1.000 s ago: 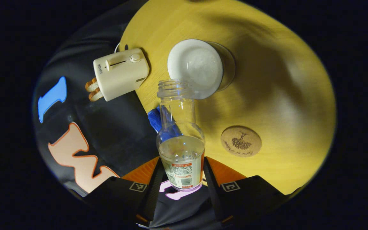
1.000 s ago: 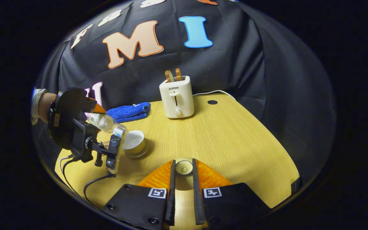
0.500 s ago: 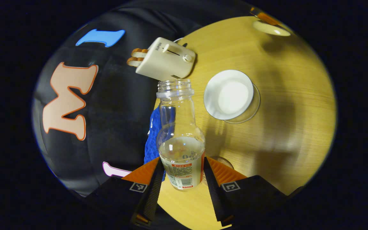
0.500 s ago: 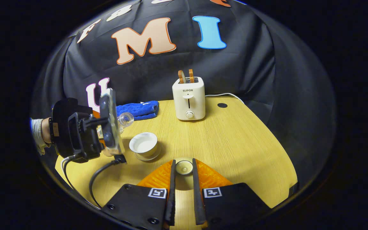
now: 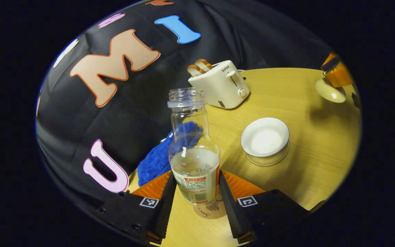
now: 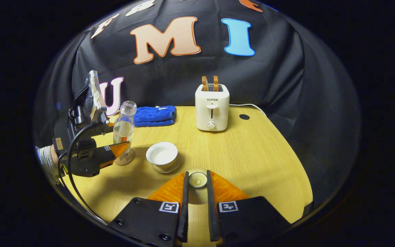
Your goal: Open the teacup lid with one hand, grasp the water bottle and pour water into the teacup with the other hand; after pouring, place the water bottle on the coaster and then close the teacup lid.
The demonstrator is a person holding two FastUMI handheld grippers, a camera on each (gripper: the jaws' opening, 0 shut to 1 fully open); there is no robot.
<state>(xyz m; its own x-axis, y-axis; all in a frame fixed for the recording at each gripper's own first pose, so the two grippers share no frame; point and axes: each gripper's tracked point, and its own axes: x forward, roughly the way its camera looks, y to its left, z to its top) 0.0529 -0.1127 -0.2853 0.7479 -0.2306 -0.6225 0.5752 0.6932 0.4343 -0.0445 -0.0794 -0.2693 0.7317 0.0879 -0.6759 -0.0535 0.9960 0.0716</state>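
On the table (image 6: 238, 154), near its left edge, the left gripper (image 5: 195, 192) clamps the labelled lower body of the uncapped water bottle (image 5: 193, 154), upright just above the coaster (image 5: 210, 210); part-full and smooth, it looks sloshy and slippery, so that low grip seems sound. The open teacup (image 6: 162, 156) stands just beside the coaster. The right gripper (image 6: 196, 181) pinches the small lid (image 6: 197, 179), likely brittle, by its knob.

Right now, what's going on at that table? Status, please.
Left gripper shut on water bottle, upright over coaster. Right gripper holds lid. Teacup uncovered, nothing between.
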